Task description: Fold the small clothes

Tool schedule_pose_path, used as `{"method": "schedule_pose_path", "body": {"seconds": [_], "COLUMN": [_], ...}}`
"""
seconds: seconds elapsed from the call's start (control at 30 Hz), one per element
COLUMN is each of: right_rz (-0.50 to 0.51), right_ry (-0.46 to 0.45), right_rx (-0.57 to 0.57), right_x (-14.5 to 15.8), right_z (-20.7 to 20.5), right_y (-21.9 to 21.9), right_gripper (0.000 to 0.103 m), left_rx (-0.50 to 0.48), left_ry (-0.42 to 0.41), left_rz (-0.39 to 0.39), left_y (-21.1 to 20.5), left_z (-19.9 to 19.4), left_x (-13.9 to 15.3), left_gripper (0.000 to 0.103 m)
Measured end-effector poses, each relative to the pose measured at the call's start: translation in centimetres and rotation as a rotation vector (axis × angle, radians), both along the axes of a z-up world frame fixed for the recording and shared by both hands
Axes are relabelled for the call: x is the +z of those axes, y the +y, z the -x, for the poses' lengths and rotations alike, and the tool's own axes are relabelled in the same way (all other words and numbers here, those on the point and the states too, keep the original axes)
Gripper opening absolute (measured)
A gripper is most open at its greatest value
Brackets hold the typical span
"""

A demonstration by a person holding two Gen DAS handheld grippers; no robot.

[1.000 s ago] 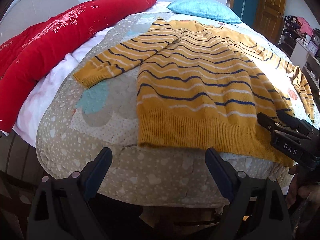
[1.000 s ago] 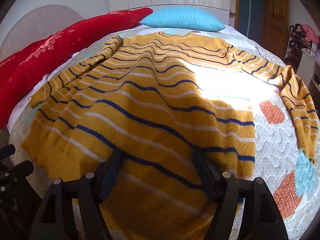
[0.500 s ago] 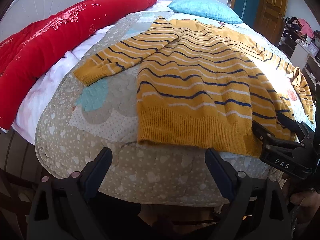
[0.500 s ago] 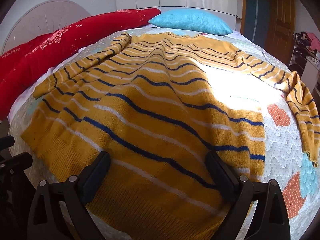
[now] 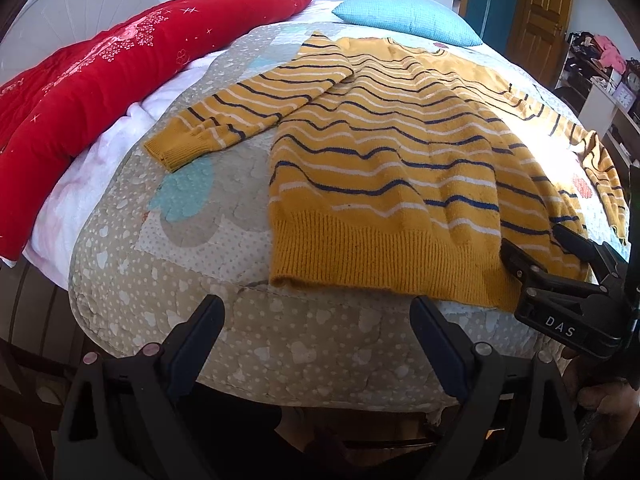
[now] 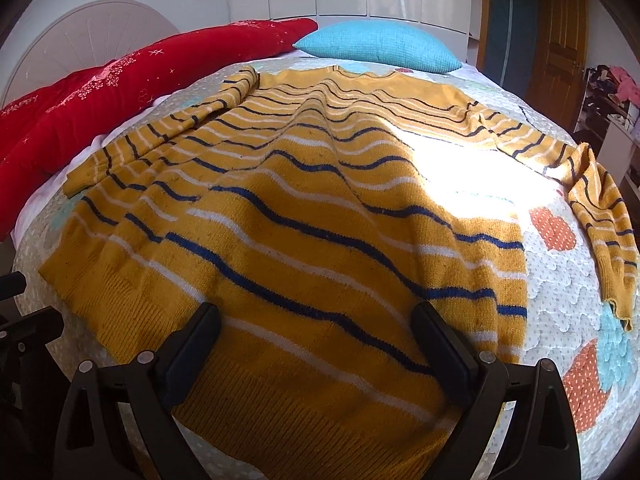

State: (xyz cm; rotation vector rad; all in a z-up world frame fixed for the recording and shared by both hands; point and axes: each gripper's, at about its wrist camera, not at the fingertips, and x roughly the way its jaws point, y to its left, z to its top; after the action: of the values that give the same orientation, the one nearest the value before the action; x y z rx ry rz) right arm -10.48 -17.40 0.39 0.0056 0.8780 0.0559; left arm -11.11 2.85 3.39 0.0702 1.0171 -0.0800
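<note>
sweater: I see the yellow striped sweater [image 5: 392, 168] spread flat on the bed, hem toward me, neck toward the far pillow.
left sleeve: sleeve [image 5: 248, 116] angled out over the quilt, cuff lying flat.
right sleeve: other sleeve [image 6: 600, 216] trails off toward the right side of the bed.
right gripper: my right gripper [image 6: 316, 344] hangs over the hem's right part, jaws spread wide, knit under the gap but nothing pinched.
left gripper: my left gripper [image 5: 316, 336] sits off the near bed edge, short of the hem's left corner, jaws wide apart, nothing in them.
quilt: dotted quilt [image 5: 192, 240] with cloud patches under everything.
far side: red bolster [image 5: 120, 60] along the left, blue pillow [image 6: 376, 46] beyond the neckline.
room: wooden door [image 5: 540, 4] at the back right.
</note>
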Motion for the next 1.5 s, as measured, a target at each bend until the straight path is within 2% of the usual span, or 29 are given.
{"method": "schedule_pose_path", "body": {"seconds": [0.6, 0.73, 0.8, 0.9, 1.03, 1.1, 1.17, 1.23, 1.3, 1.33, 1.37, 1.4, 1.43, 1.47, 1.5], "right_rz": [0.007, -0.046, -0.073, -0.028, -0.011, -0.066, -0.179, -0.289, -0.332, -0.343, -0.361, -0.391, -0.422, -0.448, -0.460], "right_ry": [-0.007, 0.013, -0.009, -0.049, -0.051, -0.023, -0.006, -0.037, -0.078, -0.094, -0.104, -0.101, -0.083, -0.069, -0.070], "right_rx": [0.014, 0.043, 0.024, -0.089, -0.286, -0.408, -0.519, -0.581, -0.612, -0.621, -0.625, -0.627, -0.627, -0.624, -0.614], "right_x": [0.1, 1.0, 2.0, 3.1, 3.2, 2.7, 2.1, 2.0, 2.4, 2.5, 2.6, 2.4, 2.0, 1.8, 1.8], "right_z": [0.2, 0.6, 1.4, 2.8, 4.3, 5.0, 5.9, 6.4, 5.9, 5.3, 4.7, 4.0, 3.2, 2.5, 2.2], "right_y": [-0.2, -1.4, -3.1, -6.8, -14.4, -18.8, -23.0, -26.0, -27.5, -28.0, -28.4, -29.0, -29.5, -30.0, -30.6], "right_gripper": [0.098, 0.094, 0.093, 0.093, 0.093, 0.093, 0.093, 0.093, 0.091, 0.083, 0.065, 0.053, 0.032, 0.018, 0.015], "left_rx": [-0.002, 0.000, 0.008, 0.022, 0.014, 0.007, 0.003, -0.002, -0.010, -0.014, -0.018, -0.021, -0.024, -0.025, -0.025], "left_ry": [0.012, 0.006, 0.007, 0.015, 0.013, 0.003, -0.003, -0.003, -0.001, -0.003, -0.006, -0.008, -0.011, -0.016, -0.023], "left_rz": [0.014, 0.031, 0.046, 0.059, 0.065, 0.063, 0.061, 0.057, 0.049, 0.044, 0.040, 0.037, 0.034, 0.031, 0.028], "left_y": [0.0, 0.3, 0.6, 0.8, 0.5, 0.3, 0.1, -0.2, -0.5, -0.7, -0.8, -0.9, -1.0, -1.0, -0.9], "left_z": [0.0, 0.1, 0.1, -0.2, -0.3, -0.3, -0.4, -0.5, -0.6, -0.5, -0.5, -0.4, -0.3, -0.3, -0.2], "left_x": [-0.4, -0.1, 0.1, 0.0, 0.2, 0.3, 0.5, 0.6, 0.6, 0.7, 0.9, 1.0, 1.2, 1.4, 1.7], "left_gripper": [0.093, 0.093, 0.093, 0.093, 0.093, 0.093, 0.093, 0.093, 0.093, 0.093, 0.093, 0.093, 0.093, 0.093, 0.093]}}
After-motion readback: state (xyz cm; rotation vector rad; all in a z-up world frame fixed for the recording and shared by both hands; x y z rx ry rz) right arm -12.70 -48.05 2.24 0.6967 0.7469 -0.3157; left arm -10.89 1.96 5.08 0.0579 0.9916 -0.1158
